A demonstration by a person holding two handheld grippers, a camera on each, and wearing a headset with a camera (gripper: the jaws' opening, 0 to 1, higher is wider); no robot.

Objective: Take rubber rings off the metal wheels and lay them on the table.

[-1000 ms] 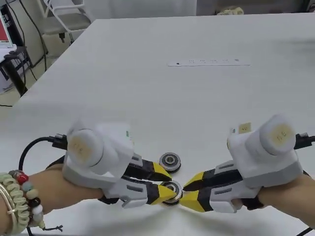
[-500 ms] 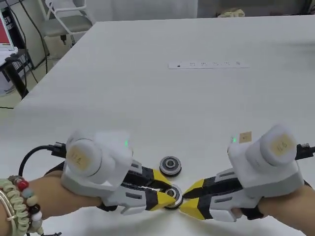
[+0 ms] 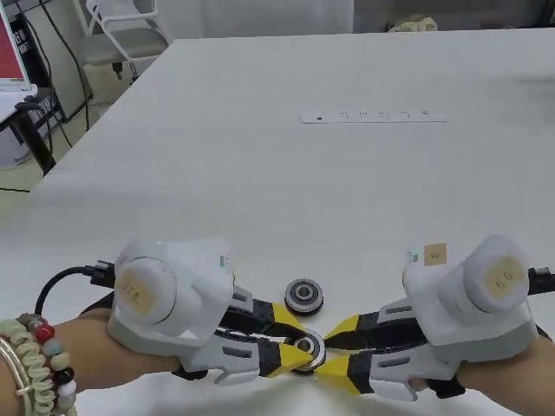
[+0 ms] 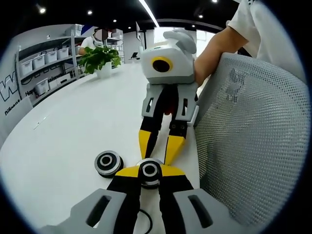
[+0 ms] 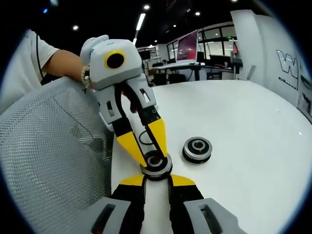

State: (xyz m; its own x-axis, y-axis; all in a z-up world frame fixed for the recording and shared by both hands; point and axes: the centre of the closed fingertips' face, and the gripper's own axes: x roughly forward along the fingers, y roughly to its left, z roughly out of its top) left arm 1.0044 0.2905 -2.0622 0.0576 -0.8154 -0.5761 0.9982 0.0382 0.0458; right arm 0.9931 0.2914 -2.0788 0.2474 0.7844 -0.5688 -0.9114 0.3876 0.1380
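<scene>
place: open office/lab | cues: bin shelves (image 4: pixel 40 73), potted plant (image 4: pixel 100 56), desk monitors (image 5: pixel 188 46), mesh chair (image 4: pixel 248 136)

**Little legible writing: a big "W" on the walls**

In the left gripper view, a large white "W" stands on the grey wall (image 4: pixel 9 90), cut off at the picture's edge. Smaller lines under it perhaps begin "Happ", but they are too bent and small to read for certain. In the right gripper view, the far wall panel (image 5: pixel 287 63) bears the same large "W" with a fine line of print below, too small to read. In the head view, faint marks sit on the round sticker (image 3: pixel 139 290) of the left gripper (image 3: pixel 295 338), on the round cap sticker (image 3: pixel 503 279) and the small tan label (image 3: pixel 435 253) of the right gripper (image 3: pixel 334 348), and in a row on the white strip (image 3: pixel 375 116) on the table (image 3: pixel 260 173). All are too blurred to read.
</scene>
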